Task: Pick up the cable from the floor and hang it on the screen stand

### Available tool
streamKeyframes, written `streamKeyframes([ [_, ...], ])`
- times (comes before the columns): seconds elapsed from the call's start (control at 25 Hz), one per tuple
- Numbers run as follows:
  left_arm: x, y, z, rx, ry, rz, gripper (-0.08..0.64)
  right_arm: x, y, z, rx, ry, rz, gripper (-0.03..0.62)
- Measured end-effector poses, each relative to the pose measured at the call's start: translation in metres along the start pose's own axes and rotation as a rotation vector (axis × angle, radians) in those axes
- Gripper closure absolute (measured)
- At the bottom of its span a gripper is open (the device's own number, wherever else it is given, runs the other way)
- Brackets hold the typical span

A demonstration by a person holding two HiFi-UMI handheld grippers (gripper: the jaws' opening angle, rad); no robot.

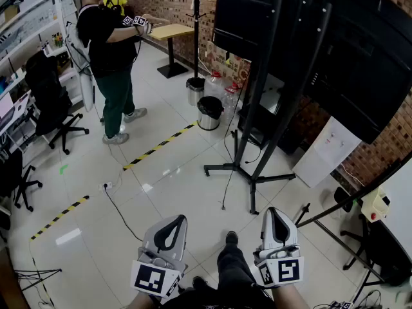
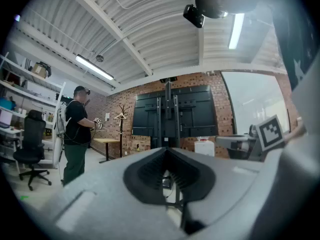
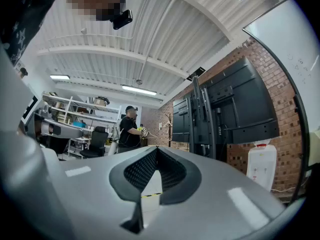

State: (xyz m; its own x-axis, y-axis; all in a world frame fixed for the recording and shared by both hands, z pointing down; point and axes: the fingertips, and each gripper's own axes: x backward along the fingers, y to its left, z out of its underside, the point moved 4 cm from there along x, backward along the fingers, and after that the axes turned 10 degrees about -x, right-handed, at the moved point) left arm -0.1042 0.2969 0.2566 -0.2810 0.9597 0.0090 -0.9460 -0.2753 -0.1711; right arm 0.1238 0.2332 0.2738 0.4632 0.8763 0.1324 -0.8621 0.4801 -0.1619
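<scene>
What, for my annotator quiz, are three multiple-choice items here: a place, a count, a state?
1. The floor cable lies: A) left of the base of the screen stand; B) on a shelf; C) on the table.
2. Bins by the coat rack: A) one; B) two; C) four.
3. The grippers are: A) both open; B) both shut, empty; C) left shut on the cable.
Key: 1A, it trails left of the stand; 2B, silver bin, black bin; 3B, left gripper and right gripper show pads together, nothing between.
</scene>
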Motion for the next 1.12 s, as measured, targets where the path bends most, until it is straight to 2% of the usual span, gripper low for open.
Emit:
streamKeyframes([
  [0.32,-0.091,0.006,0.007,-0.014,-0.003,-0.049,0.554,-0.075,-0.066,0.013,-0.02,-0.029,-0.013,0.585],
  [0.6,-0.202,0.018,0.007,-0.055,0.002,-0.07,0.554,-0.163,-0.127,-0.002,0.037,-0.088,-0.076,0.586],
  [0.84,-0.265,0.036,0.006,-0.087,-0.007,-0.095,0.554,-0.218,-0.158,0.0,0.055,-0.062,-0.102,0.586],
  [1.0,-0.285,0.041,0.038,-0.082,0.05,-0.065,0.554,-0.239,-0.164,0.032,0.067,-0.017,-0.101,0.585],
  [1.12,-0.3,0.051,0.069,-0.048,0.07,-0.045,0.554,-0.256,-0.165,0.063,0.075,-0.01,-0.099,0.585],
])
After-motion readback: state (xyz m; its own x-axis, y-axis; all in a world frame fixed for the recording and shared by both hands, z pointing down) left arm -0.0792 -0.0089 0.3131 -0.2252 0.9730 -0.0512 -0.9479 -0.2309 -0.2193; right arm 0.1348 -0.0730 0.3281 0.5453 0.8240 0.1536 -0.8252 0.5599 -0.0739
